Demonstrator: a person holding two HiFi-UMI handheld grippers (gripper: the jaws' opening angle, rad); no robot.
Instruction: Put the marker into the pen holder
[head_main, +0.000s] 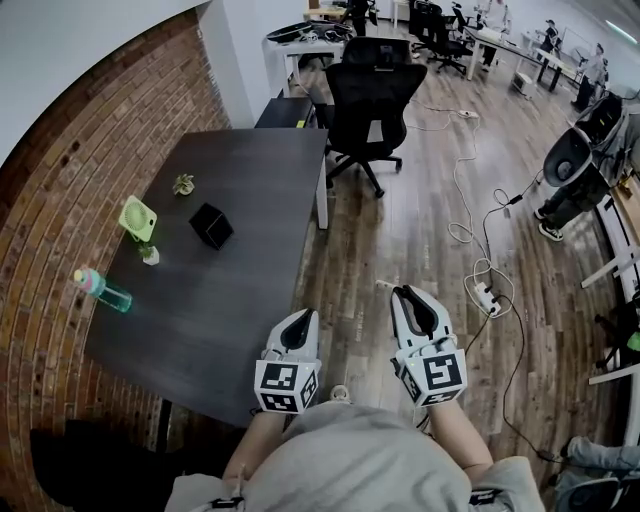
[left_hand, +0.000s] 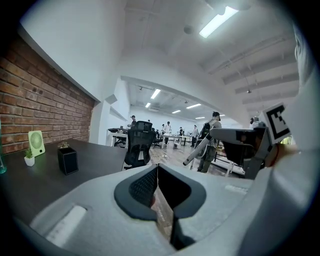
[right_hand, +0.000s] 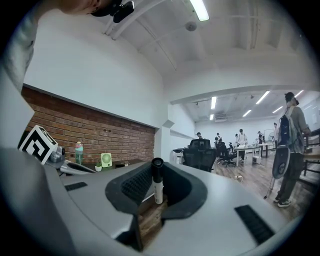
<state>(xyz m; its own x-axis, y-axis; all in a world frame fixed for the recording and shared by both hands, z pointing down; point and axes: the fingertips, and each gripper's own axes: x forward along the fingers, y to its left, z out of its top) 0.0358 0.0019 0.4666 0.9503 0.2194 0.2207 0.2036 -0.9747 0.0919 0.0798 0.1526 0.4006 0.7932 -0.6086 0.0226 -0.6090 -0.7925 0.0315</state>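
The marker (right_hand: 158, 186), white with a black cap, stands upright between the pads of my right gripper (right_hand: 158, 181), which is shut on it. In the head view my right gripper (head_main: 412, 302) hangs over the wooden floor, right of the dark table (head_main: 240, 310). My left gripper (head_main: 301, 320) is just above the table's near right corner. Its jaws are shut with nothing between them (left_hand: 158, 172). The pen holder (head_main: 211, 225), a black open cube, sits mid-table, well ahead and left of both grippers; it also shows in the left gripper view (left_hand: 67, 160).
On the table's left side stand a green fan (head_main: 138, 218), a small white pot (head_main: 150, 256), a teal bottle (head_main: 102, 290) and a little plant (head_main: 183, 184). A black office chair (head_main: 372, 100) stands beyond the table. A power strip (head_main: 485, 296) and cables lie on the floor.
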